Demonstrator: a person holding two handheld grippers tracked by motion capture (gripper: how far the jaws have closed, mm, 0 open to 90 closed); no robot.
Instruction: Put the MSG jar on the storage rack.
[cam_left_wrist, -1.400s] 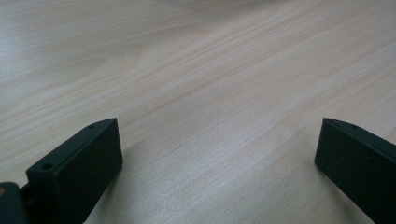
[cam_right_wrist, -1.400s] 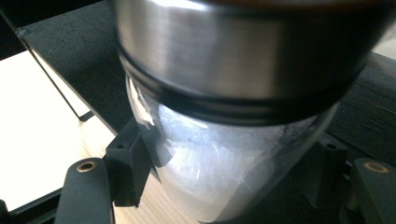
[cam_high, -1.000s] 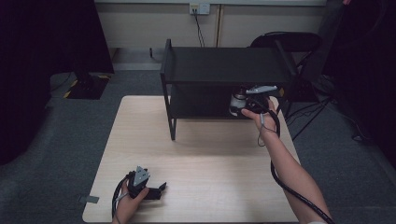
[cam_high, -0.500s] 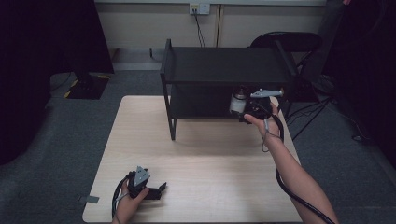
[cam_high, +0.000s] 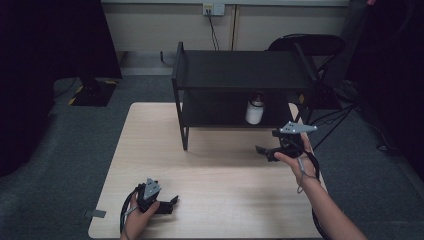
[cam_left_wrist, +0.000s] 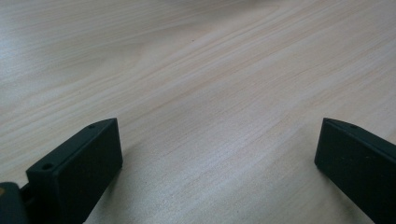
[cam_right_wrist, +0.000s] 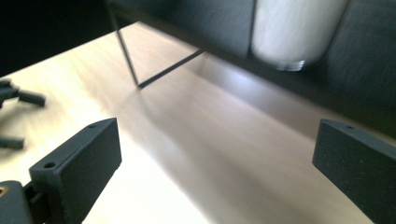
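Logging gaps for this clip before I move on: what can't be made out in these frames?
- White bottle on the lower shelf of the black rack: in the high view its top is dim under the upper shelf; in the right gripper view it is blurred and cut off by the top edge.
- Any label on it: too small or blurred.
- Right gripper: its open jaws are dark and small in the high view.
- Left gripper: partly covered by the hand.

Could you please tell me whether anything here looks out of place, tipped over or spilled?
Nothing stands out. The white bottle stands upright on the lower level of the black metal shelf, and the pale wooden table shows no spill.
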